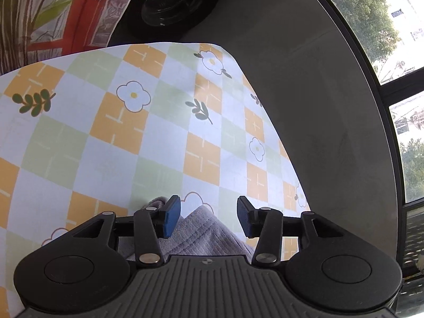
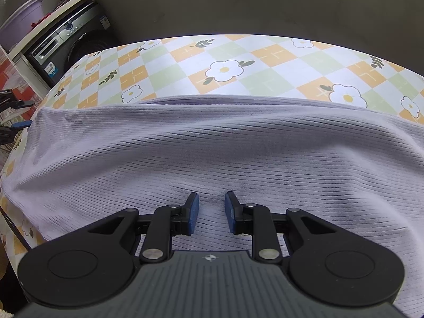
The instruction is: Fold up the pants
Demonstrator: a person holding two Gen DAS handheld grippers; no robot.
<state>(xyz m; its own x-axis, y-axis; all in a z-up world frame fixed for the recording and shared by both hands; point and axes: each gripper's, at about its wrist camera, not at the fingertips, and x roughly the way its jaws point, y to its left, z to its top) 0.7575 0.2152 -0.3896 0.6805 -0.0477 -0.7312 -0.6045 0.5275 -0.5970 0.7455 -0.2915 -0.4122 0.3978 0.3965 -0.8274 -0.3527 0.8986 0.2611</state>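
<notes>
Both grippers tilt down toward the desk, which wears a checked cloth w/ flowers and leaves. The left gripper hangs over a corner of the lilac ribbed pants, near the desk's right edge in its own view; its jaws stand apart, a peak of fabric rising between the blue pads w/o touching either, so nothing is gripped. The right gripper sits low over the middle of the pants, jaws part open w/ a narrow gap; fabric lies under and between the pads, but whether they pinch it cannot be told. The pants lie spread across the near half of the desk, long axis running left-right in the right wrist view, ribs following that line, the far edge a soft fold. The left end reaches the desk's left side, where the left gripper's blue tips show; the right end runs out of frame. A washer stands beyond the desk's left corner, windows to the other side.
</notes>
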